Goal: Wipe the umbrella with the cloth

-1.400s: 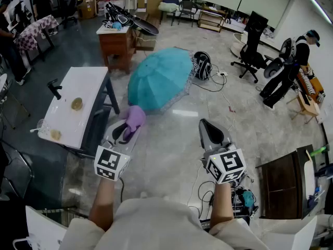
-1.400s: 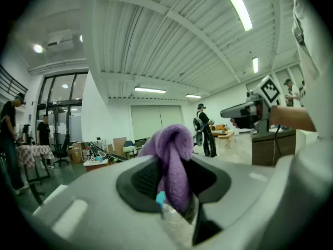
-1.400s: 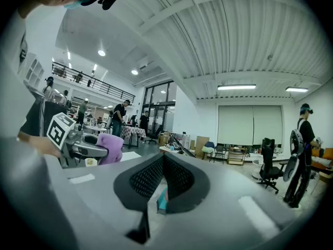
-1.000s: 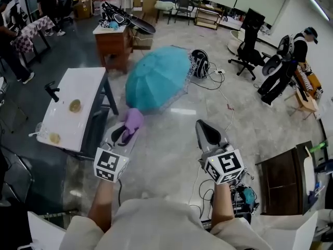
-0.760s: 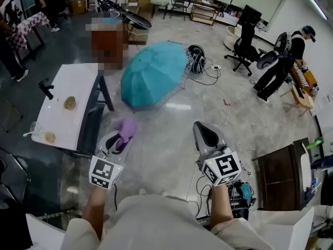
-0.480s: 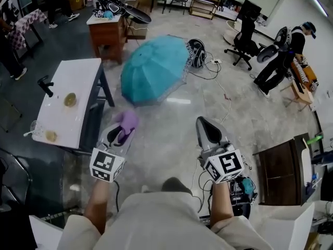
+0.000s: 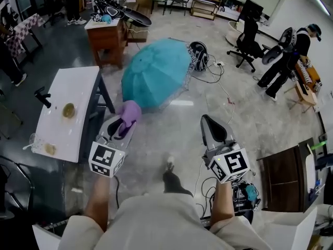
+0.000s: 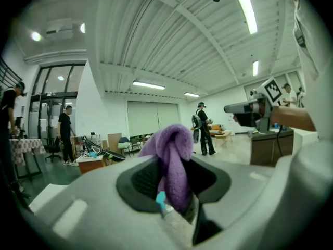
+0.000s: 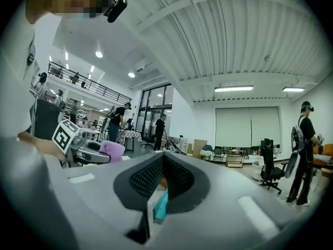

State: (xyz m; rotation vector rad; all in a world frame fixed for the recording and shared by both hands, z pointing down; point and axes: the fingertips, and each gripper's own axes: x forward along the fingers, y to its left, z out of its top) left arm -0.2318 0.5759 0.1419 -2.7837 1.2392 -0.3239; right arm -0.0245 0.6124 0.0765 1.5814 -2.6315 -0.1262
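An open teal umbrella (image 7: 156,73) lies on the floor ahead of me in the head view. My left gripper (image 7: 125,122) is shut on a purple cloth (image 7: 130,111), held just short of the umbrella's near edge. In the left gripper view the cloth (image 8: 174,155) bulges up from between the closed jaws. My right gripper (image 7: 209,127) is shut with nothing in it, off to the right of the umbrella. The right gripper view shows the left gripper's cloth (image 9: 111,151) at the left.
A white table (image 7: 65,111) with small dishes stands left of me. A wooden stand (image 7: 106,40) with dark gear is behind the umbrella, a helmet (image 7: 200,53) and cables beside it. A dark cabinet (image 7: 283,178) is at right. People (image 7: 283,56) stand around.
I have stepped forward; the umbrella is nearer the left gripper and cloth. A foot now shows below between the grippers. Both grippers keep their grip state.
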